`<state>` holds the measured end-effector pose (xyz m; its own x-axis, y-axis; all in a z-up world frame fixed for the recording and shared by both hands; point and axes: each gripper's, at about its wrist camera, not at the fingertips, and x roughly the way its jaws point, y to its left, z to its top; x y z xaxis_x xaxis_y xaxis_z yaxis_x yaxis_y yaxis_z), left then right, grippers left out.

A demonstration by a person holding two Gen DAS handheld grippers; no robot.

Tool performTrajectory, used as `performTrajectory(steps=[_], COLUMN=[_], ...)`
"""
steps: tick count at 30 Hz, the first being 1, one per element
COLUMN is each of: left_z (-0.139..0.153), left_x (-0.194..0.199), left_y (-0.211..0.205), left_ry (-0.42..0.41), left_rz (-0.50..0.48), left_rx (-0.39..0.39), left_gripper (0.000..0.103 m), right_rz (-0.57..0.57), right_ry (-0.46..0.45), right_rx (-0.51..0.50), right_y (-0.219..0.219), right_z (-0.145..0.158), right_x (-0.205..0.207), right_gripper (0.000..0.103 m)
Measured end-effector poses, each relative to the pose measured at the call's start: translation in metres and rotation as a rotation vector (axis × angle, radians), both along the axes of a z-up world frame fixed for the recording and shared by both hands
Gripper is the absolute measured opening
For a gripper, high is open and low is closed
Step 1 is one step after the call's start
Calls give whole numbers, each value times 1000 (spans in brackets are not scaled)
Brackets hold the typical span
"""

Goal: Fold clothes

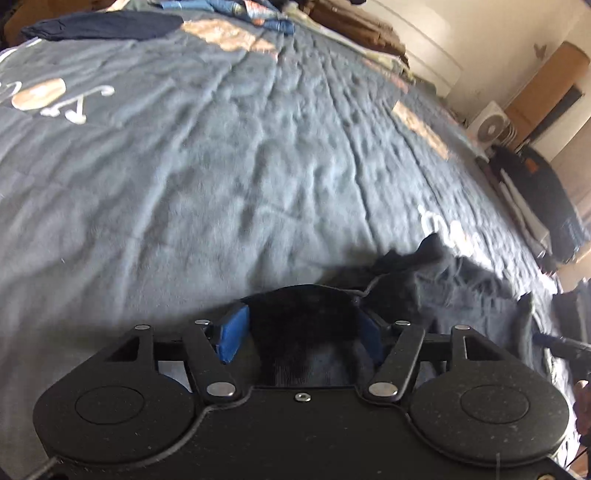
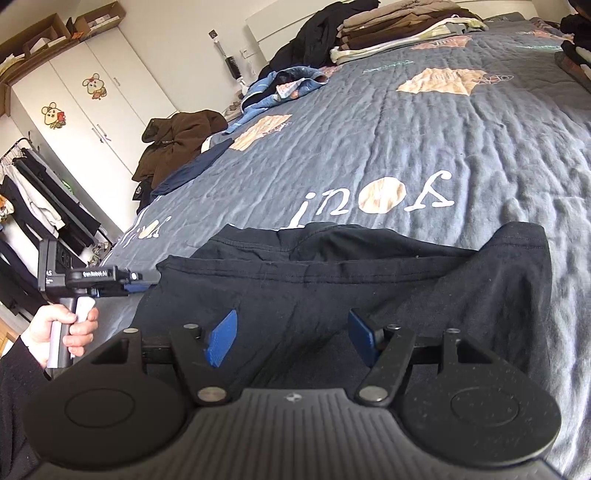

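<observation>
A black garment (image 2: 369, 269) lies partly folded on the blue-grey quilt (image 2: 406, 140). My right gripper (image 2: 291, 336) hovers over its near part, blue pads (image 2: 221, 336) wide apart and empty. In the right wrist view my left gripper (image 2: 147, 278) sits at the garment's left edge, its fingertips against the cloth. In the left wrist view my left gripper (image 1: 303, 328) has blue pads (image 1: 232, 336) apart, with black cloth (image 1: 424, 288) bunched between and beyond them on the quilt (image 1: 221, 166).
Folded clothes (image 2: 399, 26) are stacked at the bed's far end, with a crumpled blue garment (image 2: 280, 85) and a navy one (image 2: 192, 166) near the left edge. A brown jacket (image 2: 177, 140) hangs beside the bed. A wardrobe (image 2: 85, 107) and a clothes rack (image 2: 33, 199) stand to the left.
</observation>
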<state>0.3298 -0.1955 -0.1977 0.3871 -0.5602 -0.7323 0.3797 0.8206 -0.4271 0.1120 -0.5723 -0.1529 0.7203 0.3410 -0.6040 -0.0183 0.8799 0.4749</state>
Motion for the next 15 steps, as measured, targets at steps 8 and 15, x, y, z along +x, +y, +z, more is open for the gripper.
performTrajectory(steps=[8, 15], left_z=[11, 17], left_x=[-7, -8], left_y=[2, 4], left_ry=[-52, -60], left_rz=[-36, -44], left_rx=[-72, -92], left_gripper=[16, 15], right_rz=[-90, -284], right_ry=[10, 50], right_rx=[-50, -60], right_y=[-36, -119], right_z=[2, 2], right_x=[-1, -5], right_gripper=[66, 70])
